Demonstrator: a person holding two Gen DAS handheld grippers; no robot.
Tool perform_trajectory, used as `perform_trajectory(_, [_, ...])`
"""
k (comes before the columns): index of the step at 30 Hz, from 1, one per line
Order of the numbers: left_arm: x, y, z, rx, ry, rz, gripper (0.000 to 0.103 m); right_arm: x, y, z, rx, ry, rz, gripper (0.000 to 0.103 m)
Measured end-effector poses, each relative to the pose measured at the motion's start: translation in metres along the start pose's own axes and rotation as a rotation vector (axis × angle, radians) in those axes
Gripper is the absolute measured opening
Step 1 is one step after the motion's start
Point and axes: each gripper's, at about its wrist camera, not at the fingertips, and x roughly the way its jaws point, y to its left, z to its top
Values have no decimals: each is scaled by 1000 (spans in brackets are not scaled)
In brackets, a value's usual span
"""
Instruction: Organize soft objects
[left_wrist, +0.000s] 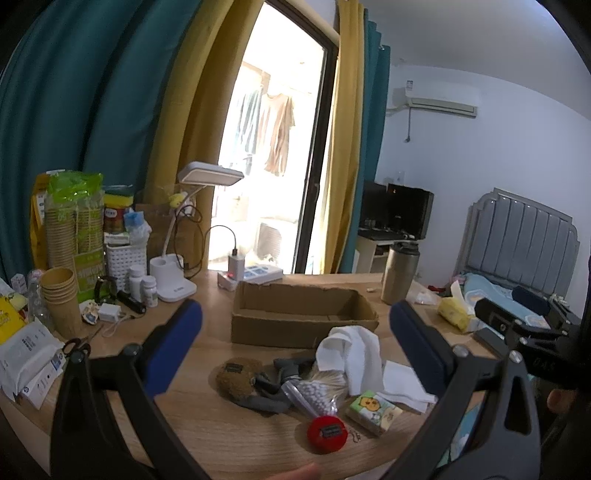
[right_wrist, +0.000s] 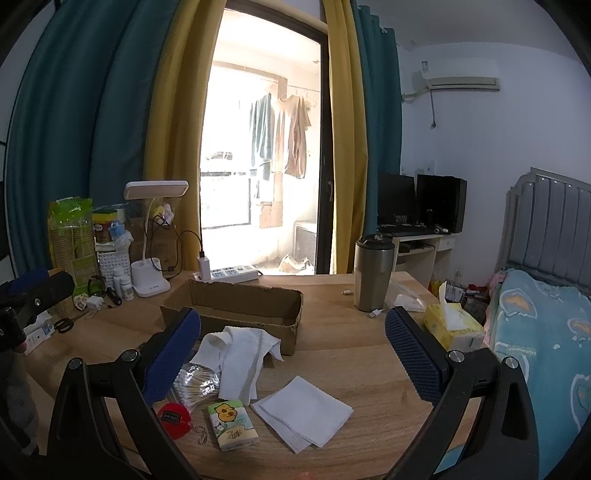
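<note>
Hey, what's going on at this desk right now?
A person holds two grippers, left gripper and right gripper, both open and empty above a wooden desk. A white towel, plush toy, folded cloth and tissue pack lie loose before an empty cardboard box. Nothing is sorted yet.

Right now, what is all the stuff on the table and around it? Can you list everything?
Cardboard box: one, brown, open, middle of table.
White towel: one, crumpled, in front of box.
Folded cloth: one, white, flat, near front edge.
Tissue pack: one, green and yellow, beside cloth.
Cotton swabs: one clear pack, under the towel's edge.
Red round pouch: one, front edge.
Brown plush toy: one, left of pile.
Grey sock: one, by plush.
Steel tumbler: one, right side.
Tissue box: one, yellow, right edge.
Desk lamp: one, white, back left.
Paper cups: a stack, brown, left.
Left hand-held gripper: blue pads, open.
Right hand-held gripper: blue pads, open.
</note>
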Motion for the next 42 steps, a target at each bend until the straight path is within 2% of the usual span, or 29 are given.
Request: perform_trajectory(42, [-2, 4, -5, 3, 3, -10, 102, -3, 5, -2, -7, 7, 7, 102])
